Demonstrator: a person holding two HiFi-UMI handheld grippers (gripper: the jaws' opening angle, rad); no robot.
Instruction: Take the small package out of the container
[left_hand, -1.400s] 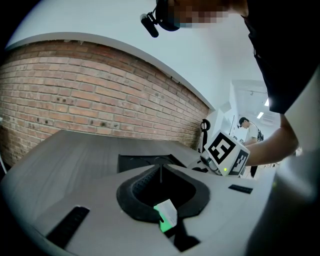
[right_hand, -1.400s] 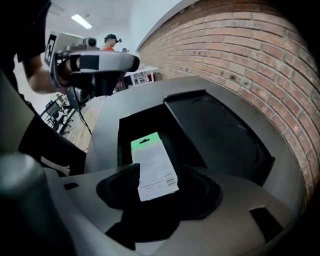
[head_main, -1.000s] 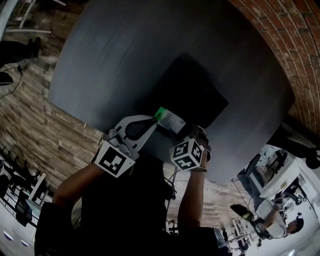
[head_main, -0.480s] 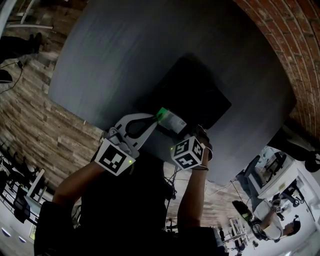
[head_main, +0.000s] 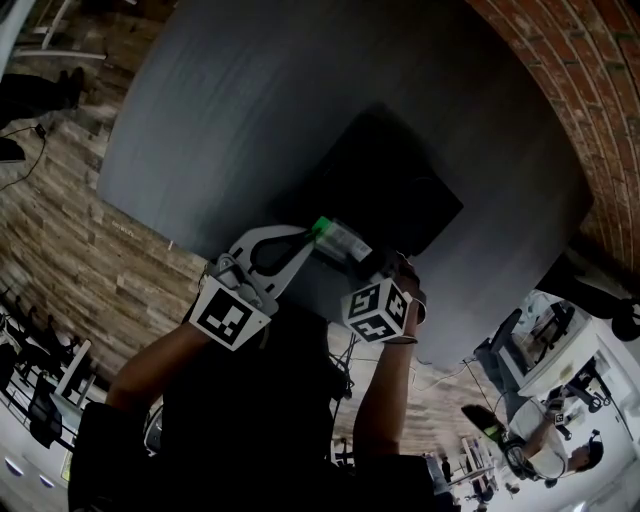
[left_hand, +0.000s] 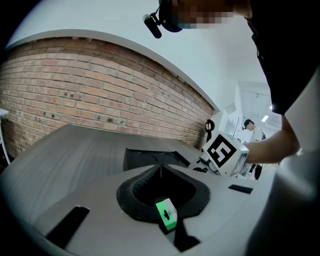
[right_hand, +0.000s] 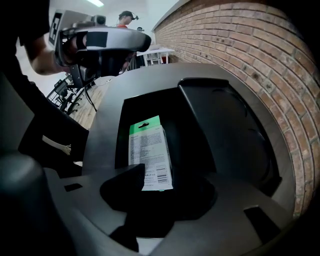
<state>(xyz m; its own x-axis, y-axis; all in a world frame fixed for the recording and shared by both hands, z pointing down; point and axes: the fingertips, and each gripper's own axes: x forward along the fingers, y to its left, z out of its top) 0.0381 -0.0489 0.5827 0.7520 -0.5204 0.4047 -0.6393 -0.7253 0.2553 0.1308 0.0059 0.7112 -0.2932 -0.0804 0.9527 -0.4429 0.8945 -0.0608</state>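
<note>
The left hand-held gripper (head_main: 312, 233) pinches the green end of the small package (head_main: 345, 241) above the near rim of the container (head_main: 400, 175), by the front edge of the desk (head_main: 250, 110), whose broad surface stretches beyond. The right hand-held gripper (right_hand: 164, 189) has its jaws, just closing, apart around the white end

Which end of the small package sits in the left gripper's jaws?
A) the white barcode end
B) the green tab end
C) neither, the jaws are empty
B: the left gripper is shut on the green tab end of the small package.
</note>
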